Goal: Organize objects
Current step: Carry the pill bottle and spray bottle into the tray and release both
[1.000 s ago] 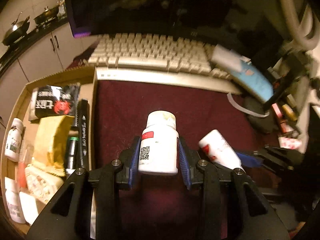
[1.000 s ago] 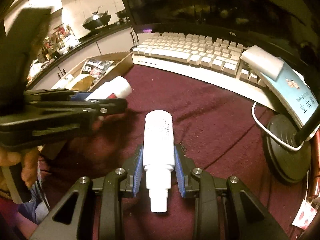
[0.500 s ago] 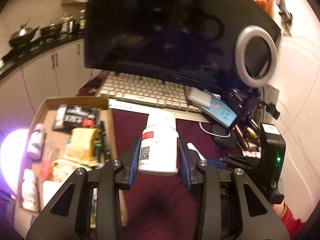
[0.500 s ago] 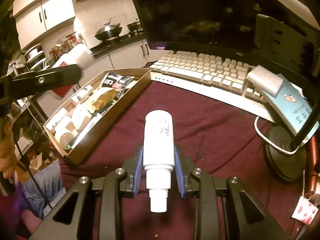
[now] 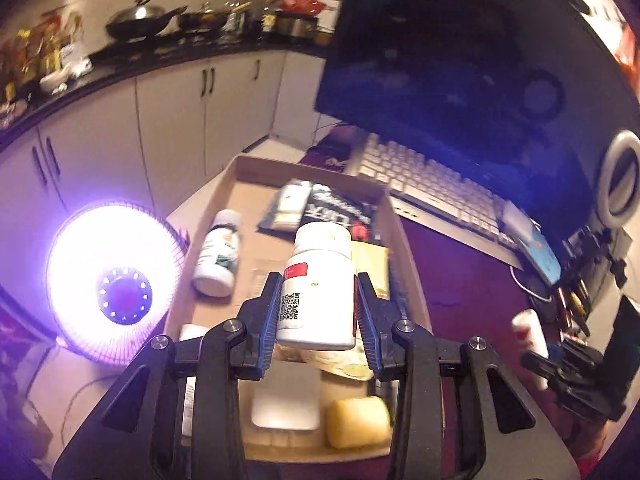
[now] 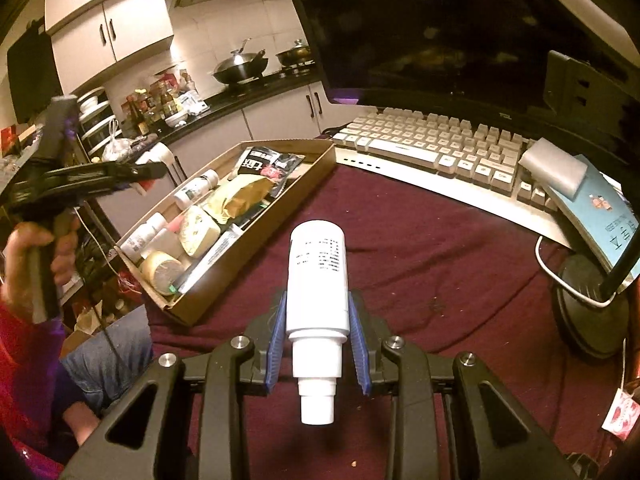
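Left gripper (image 5: 316, 312), clamped on white red-labelled pill bottle (image 5: 320, 292), now raised from maroon cloth to above brown cardboard tray (image 5: 404, 236).
Ready for lowering into tray; right gripper (image 6: 316, 330), over cloth right of tray, closed on white cylindrical bottle (image 6: 318, 280), awaiting turn.

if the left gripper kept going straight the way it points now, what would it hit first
Probably the things in the cardboard box: the left gripper, shut on a white pill bottle, points down into it, roughly toward the yellow packet and black packet. Depth is unclear.
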Tool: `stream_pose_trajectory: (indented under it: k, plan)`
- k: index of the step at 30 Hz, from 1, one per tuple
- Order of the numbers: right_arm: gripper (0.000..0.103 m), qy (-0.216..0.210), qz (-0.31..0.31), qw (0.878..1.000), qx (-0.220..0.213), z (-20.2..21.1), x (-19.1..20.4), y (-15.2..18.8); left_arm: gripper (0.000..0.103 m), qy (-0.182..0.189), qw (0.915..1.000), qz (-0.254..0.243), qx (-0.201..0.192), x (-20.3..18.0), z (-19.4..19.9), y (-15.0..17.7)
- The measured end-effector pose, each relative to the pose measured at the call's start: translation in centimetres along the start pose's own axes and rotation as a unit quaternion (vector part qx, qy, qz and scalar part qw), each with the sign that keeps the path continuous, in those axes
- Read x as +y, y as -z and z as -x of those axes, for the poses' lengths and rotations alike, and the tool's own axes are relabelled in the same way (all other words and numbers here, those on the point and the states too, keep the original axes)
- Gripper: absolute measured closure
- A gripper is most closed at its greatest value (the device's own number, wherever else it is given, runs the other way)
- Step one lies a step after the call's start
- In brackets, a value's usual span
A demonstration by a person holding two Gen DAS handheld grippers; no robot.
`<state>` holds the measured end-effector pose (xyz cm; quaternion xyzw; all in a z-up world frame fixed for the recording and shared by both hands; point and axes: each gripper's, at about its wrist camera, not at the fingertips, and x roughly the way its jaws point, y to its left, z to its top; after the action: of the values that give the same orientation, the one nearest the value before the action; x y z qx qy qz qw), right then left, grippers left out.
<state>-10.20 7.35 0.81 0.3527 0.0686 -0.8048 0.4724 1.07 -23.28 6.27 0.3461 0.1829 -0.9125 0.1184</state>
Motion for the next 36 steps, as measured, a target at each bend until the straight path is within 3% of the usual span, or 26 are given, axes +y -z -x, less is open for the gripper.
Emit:
stream_pose_trajectory:
  k: [9, 16, 28, 36]
  plan:
    - [0.074, -0.009, -0.007, 1.000, 0.016, -0.3, 0.8, -0.3, 0.068, -0.010, 0.9997, 0.012, 0.020, 2.2, -3.5, 0.1]
    - [0.074, -0.019, 0.018, 0.999, 0.036, -0.3, 2.5, -2.8, 0.068, -0.006, 0.9990, 0.001, 0.045, 2.5, -5.3, -0.3]
    - [0.074, -0.036, 0.045, 0.996, 0.070, -4.7, 5.2, -5.0, 0.068, 0.011, 0.9958, 0.015, 0.089, 2.5, -9.3, -3.3]
    - [0.074, -0.048, 0.051, 0.996, 0.053, -4.7, 6.4, -6.1, 0.069, -0.033, 0.9926, 0.007, 0.117, 1.5, -11.7, -3.2]
